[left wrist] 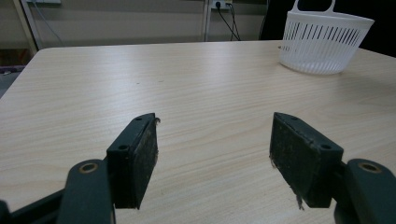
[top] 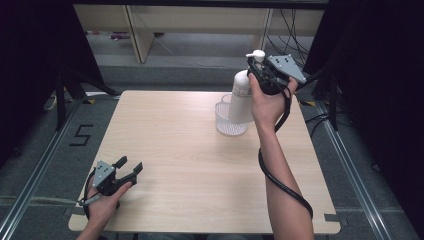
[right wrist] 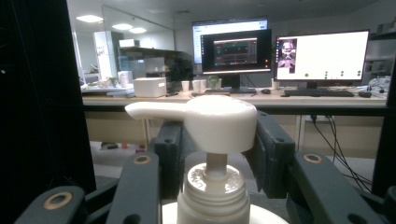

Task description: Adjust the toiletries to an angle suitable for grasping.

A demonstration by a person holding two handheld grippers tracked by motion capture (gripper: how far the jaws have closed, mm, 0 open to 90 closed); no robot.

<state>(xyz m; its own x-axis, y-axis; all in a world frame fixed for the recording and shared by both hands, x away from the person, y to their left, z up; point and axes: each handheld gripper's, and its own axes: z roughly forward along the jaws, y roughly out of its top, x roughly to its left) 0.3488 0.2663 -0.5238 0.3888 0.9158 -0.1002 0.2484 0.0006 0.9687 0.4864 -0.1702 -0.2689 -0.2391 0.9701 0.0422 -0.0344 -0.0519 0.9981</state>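
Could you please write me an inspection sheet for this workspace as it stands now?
Surface: light wooden table, bare apart from the basket.
Job's things: white pump bottle held up over the white basket, which stands on the table at its far right.
Clutter: nothing seen.
Grippers: right gripper shut on the bottle at its pump neck; left gripper open, resting at the near left corner.
Cables: black cable trails along the right forearm.
Surroundings: black curtains at both sides, a desk with monitors beyond.

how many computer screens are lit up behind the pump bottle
3, in the right gripper view: one raised at the back, a darker one in front of it, and a bright one to the right. More may hide behind the bottle.
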